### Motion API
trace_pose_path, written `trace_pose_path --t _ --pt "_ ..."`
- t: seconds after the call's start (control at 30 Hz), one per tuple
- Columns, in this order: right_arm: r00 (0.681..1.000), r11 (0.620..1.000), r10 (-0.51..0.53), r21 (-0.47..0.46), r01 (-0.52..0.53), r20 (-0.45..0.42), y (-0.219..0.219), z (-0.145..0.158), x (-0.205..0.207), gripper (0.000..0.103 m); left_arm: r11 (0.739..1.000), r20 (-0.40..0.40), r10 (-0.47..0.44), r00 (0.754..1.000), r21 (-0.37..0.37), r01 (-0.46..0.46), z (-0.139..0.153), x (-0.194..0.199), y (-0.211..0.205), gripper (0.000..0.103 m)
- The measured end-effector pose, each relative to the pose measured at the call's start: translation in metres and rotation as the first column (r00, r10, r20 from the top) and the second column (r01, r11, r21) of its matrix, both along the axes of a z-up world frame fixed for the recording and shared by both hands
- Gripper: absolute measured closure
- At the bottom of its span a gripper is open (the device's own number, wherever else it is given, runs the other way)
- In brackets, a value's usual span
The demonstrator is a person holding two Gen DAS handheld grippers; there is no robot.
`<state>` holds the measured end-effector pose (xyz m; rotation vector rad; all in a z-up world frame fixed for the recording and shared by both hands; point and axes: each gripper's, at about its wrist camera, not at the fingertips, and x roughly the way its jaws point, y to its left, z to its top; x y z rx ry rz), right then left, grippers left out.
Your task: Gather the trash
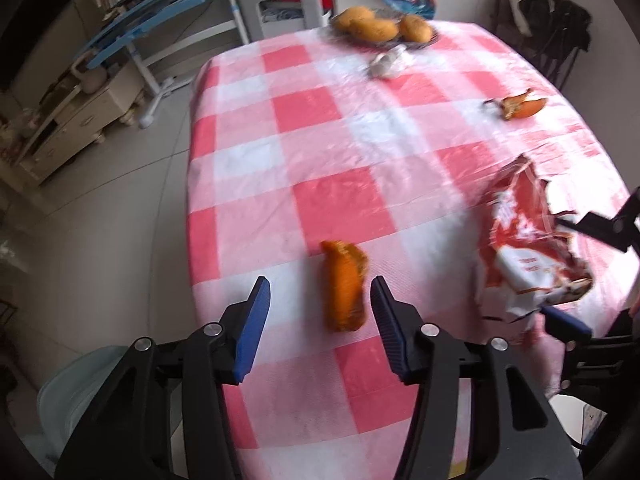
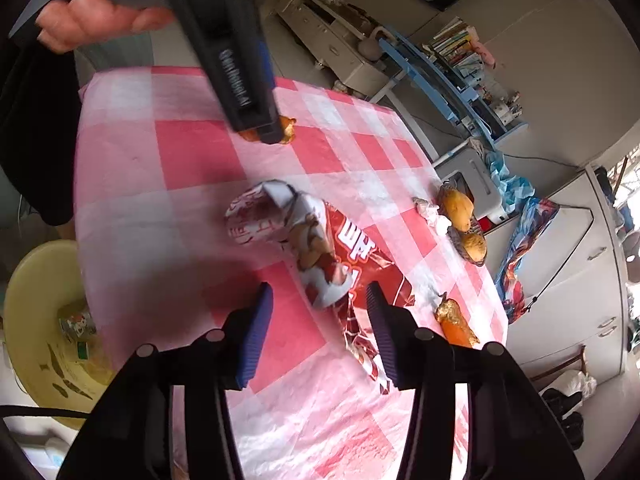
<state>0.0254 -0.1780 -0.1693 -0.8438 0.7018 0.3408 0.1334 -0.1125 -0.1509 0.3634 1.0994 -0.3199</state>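
I hold both grippers wide open and empty, left gripper [image 1: 320, 300] straddling the peel [image 1: 344, 286], right gripper [image 2: 320, 300] around the wrapper [image 2: 320, 248], ready to pinch.

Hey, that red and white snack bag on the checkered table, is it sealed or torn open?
Torn open. The snack bag lies crumpled on the tablecloth, with ragged torn edges. Whether anything is left inside cannot be told.

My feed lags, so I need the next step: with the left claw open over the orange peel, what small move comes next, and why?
Probably lower the left claw a little and close it. Its jaws stand open on either side of the peel, which lies flat on the table and is not gripped yet.
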Motion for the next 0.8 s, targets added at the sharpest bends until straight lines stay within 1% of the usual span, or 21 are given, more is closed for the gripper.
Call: trace_pose_path --t 0.13,0.17,0.2,0.23,0.27,0.3,0.33,0.37,0.4,0.47,0.53,0.6,0.67,0.8 --pt "1.0 0.999 -0.024 0.033 0.024 -0.006 0.0 0.0 0.007 0.056 1.0 0.01 0.005 1.0 0.023 -0.005 -0.004 -0.004 0.0 0.053" --pt "0.999 0.998 -0.034 0.05 0.034 -0.012 -0.001 0.001 0.01 0.056 0.999 0.03 0.0 1.0 0.034 -0.001 -0.005 -0.007 -0.002 0.056" --pt "0.999 0.996 -0.046 0.072 0.047 -0.024 -0.002 0.001 0.012 0.056 0.999 0.042 -0.012 0.999 0.037 0.01 -0.005 -0.011 -0.004 0.066" --pt "0.998 0.994 -0.056 0.092 0.06 -0.038 -0.003 0.002 0.015 0.066 0.999 0.039 -0.023 0.999 0.027 0.022 -0.005 -0.013 -0.006 0.082" --pt "0.995 0.989 -0.079 0.119 0.087 -0.069 -0.006 0.002 0.019 0.081 0.999 0.038 -0.023 0.999 0.024 0.022 -0.005 -0.015 -0.007 0.083" --pt "0.991 0.985 -0.098 0.133 0.11 -0.092 -0.008 0.001 0.023 0.085 0.999 0.05 -0.013 0.999 0.031 0.012 -0.005 -0.019 -0.008 0.085" --pt "0.988 0.98 -0.114 0.149 0.128 -0.1 -0.011 0.001 0.024 0.09 1.0 0.052 -0.004 0.999 0.025 0.003 -0.004 -0.022 -0.008 0.086" --pt "0.987 0.976 -0.124 0.167 0.141 -0.107 -0.013 0.002 0.024 0.093 1.0 0.045 0.009 0.999 -0.003 -0.009 -0.003 -0.024 -0.006 0.087" --pt "0.984 0.97 -0.135 0.189 0.155 -0.112 -0.015 0.005 0.024 0.094 0.999 0.044 0.019 0.999 -0.033 -0.018 0.0 -0.026 -0.004 0.087" --pt "0.982 0.957 -0.155 0.232 0.177 -0.11 -0.019 0.013 0.022 0.097 0.992 0.071 0.04 0.997 -0.122 -0.031 0.012 -0.033 -0.001 0.087" --pt "0.981 0.946 -0.164 0.266 0.186 -0.105 -0.021 0.02 0.018 0.097 0.982 0.1 0.061 0.993 -0.186 -0.041 0.021 -0.04 0.0 0.087" --pt "0.981 0.938 -0.167 0.29 0.188 -0.096 -0.022 0.026 0.012 0.097 0.972 0.12 0.089 0.989 -0.226 -0.06 0.026 -0.046 0.0 0.087" --pt "0.983 0.937 -0.165 0.296 0.183 -0.085 -0.02 0.03 0.004 0.097 0.965 0.118 0.107 0.987 -0.25 -0.075 0.027 -0.048 -0.001 0.087" --pt "0.983 0.943 -0.164 0.281 0.179 -0.077 -0.02 0.029 -0.002 0.097 0.962 0.109 0.125 0.986 -0.256 -0.094 0.024 -0.047 -0.001 0.087"
